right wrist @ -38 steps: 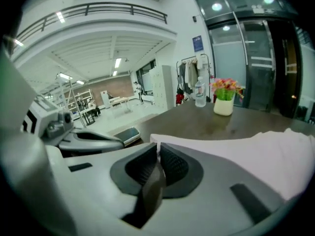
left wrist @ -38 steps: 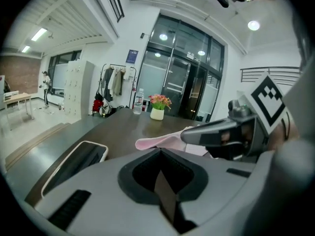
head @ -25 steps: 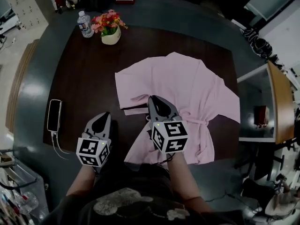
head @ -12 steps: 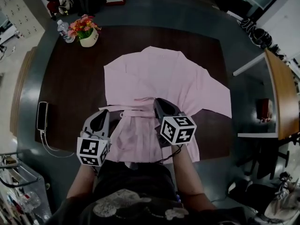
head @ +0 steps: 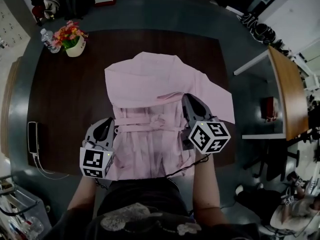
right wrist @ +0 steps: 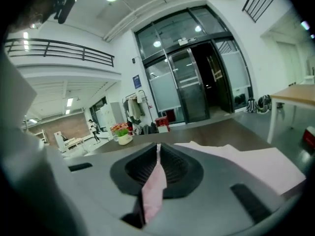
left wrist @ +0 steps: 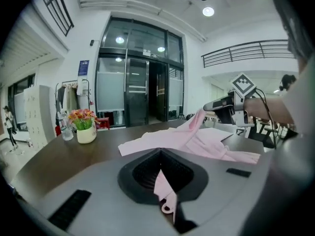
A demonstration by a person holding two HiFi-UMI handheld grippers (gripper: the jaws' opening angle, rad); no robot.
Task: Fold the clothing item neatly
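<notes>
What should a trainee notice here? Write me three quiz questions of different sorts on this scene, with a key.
1. True or false: the left claw is shut on the pink garment.
2. What stands beside the bottle? A flower pot; B laptop; C mug.
3. Near which side of the table, the person's left or right, does the phone lie?
Key: 1 true; 2 A; 3 left.

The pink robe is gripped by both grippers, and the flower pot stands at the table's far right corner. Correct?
No. The head view shows the flower pot at the far left corner of the table. The left gripper and right gripper do grip the pink robe.
</notes>
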